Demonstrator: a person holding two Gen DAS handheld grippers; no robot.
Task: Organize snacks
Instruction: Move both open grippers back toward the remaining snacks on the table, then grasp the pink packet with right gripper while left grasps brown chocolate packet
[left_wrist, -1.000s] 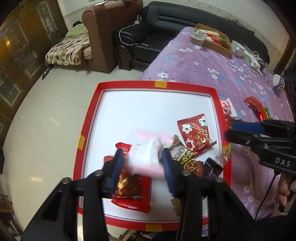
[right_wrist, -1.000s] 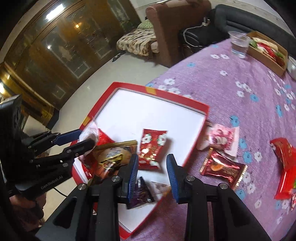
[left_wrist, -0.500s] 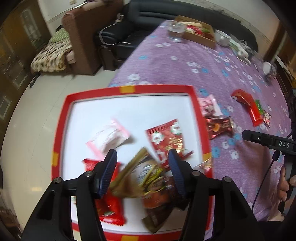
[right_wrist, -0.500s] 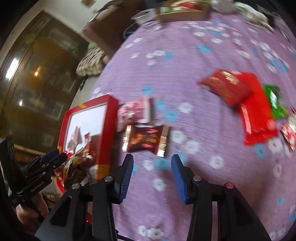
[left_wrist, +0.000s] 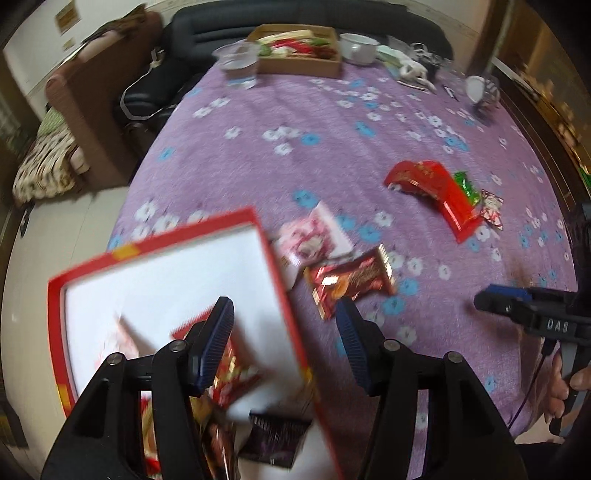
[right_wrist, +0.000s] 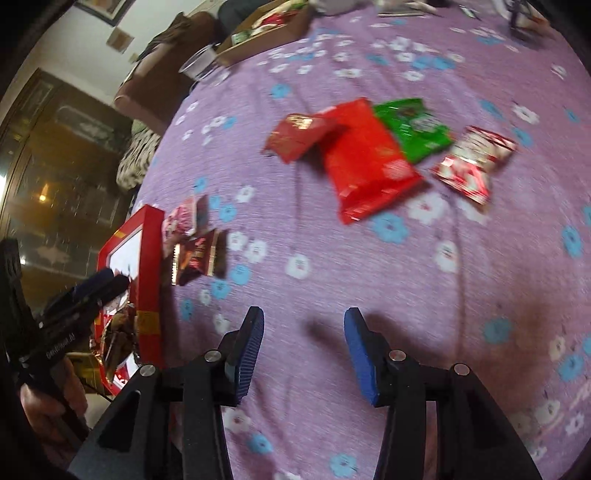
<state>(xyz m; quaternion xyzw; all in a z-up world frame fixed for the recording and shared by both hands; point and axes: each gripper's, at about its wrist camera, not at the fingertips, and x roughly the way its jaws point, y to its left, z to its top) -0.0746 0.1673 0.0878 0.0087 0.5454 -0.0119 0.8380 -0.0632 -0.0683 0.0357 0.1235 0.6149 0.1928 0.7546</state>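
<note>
Beside the red-rimmed white tray (left_wrist: 271, 254), just off its right edge on the purple flowered cloth, a brown-and-gold foil snack packet (left_wrist: 351, 282) and a pink-and-white packet (left_wrist: 314, 236) are lying loose, while more wrappers are sitting inside the tray. Both the left gripper (left_wrist: 284, 328) and the right gripper (right_wrist: 303, 345) are hanging spread wide and carrying nothing, so the person seems to be between deposits. Next, one should be descending over the brown packet, straddling it and closing.
</note>
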